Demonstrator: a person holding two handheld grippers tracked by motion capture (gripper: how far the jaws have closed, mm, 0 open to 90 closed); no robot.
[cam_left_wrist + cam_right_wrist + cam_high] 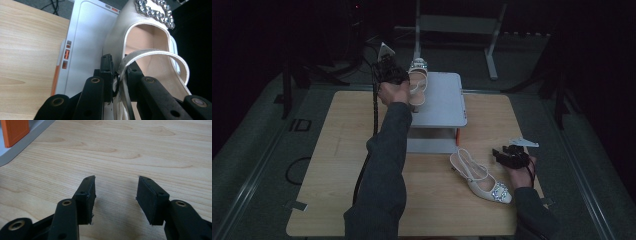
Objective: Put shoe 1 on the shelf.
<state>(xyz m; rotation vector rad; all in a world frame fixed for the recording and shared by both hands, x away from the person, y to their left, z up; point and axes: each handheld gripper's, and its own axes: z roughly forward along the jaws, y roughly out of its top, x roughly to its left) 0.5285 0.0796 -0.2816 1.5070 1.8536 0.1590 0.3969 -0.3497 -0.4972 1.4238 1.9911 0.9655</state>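
Observation:
Two cream heeled shoes with jewelled toes are in play. One shoe point(417, 80) rests on top of the grey two-tier stand point(444, 100) at the back, and my left gripper point(388, 70) is shut on its heel edge. In the left gripper view the jaws pinch the shoe point(147, 45) wall and strap, with the gripper point(118, 75) over the stand point(87, 37). The second shoe point(482, 177) lies on the wooden table point(337, 150) at the front right. My right gripper point(507, 155) hovers just right of it, open, above bare wood point(125, 152) with nothing between its jaws point(116, 197).
An orange block point(13, 131) shows on the stand's lower edge point(22, 145). A white frame point(457, 25) stands behind the table on the dark floor. A black cable point(374, 110) trails from the left gripper along the table's left side.

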